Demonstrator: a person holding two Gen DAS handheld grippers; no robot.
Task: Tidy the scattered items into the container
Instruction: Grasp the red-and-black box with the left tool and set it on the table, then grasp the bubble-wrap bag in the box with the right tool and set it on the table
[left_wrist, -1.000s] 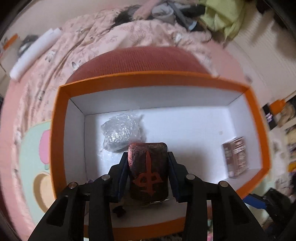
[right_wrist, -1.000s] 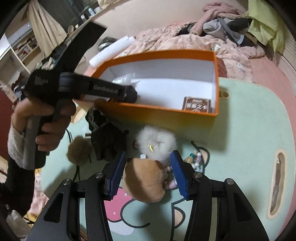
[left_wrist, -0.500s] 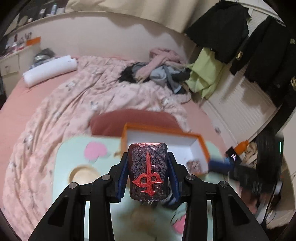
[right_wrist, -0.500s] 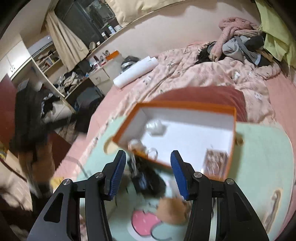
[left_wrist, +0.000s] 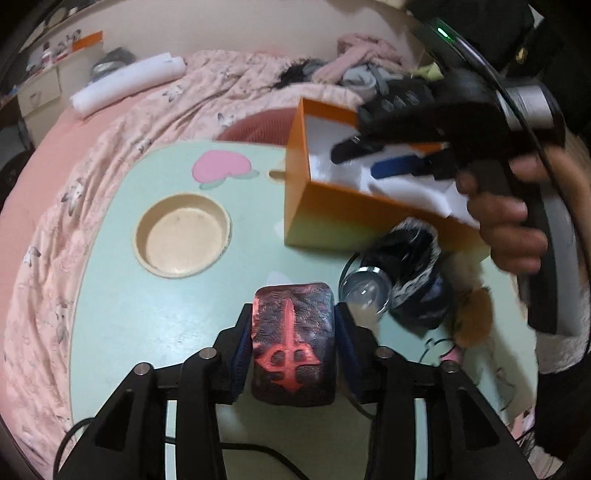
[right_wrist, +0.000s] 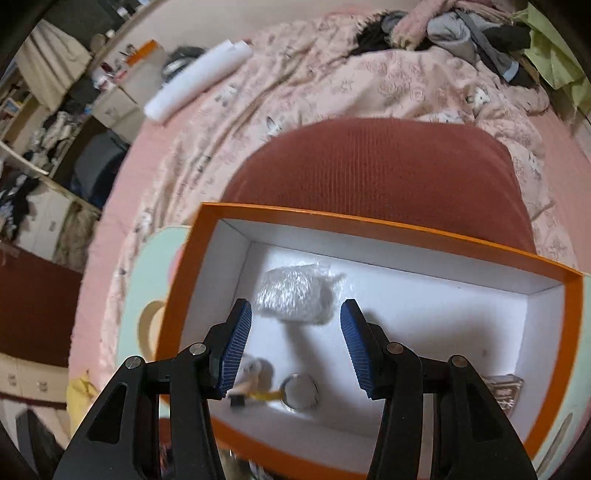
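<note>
- A dark block with a red dagger-like emblem (left_wrist: 293, 349), rounded and rough-textured, is clamped upright between the pads of the left gripper (left_wrist: 293, 345), above the table.
- An orange box with a white inside (right_wrist: 436, 236), open on top, sits directly under and ahead of the right gripper (right_wrist: 295, 345), whose fingers stand wide apart with nothing between them.
- Inside the box, a crumpled clear plastic bundle (right_wrist: 295, 295) lies just beyond the right fingertips.
- A round metal-rimmed item (right_wrist: 300, 391) lies below the tips, near the box's front wall.
- A small patterned packet (right_wrist: 504, 387) lies in the box's right corner.
</note>
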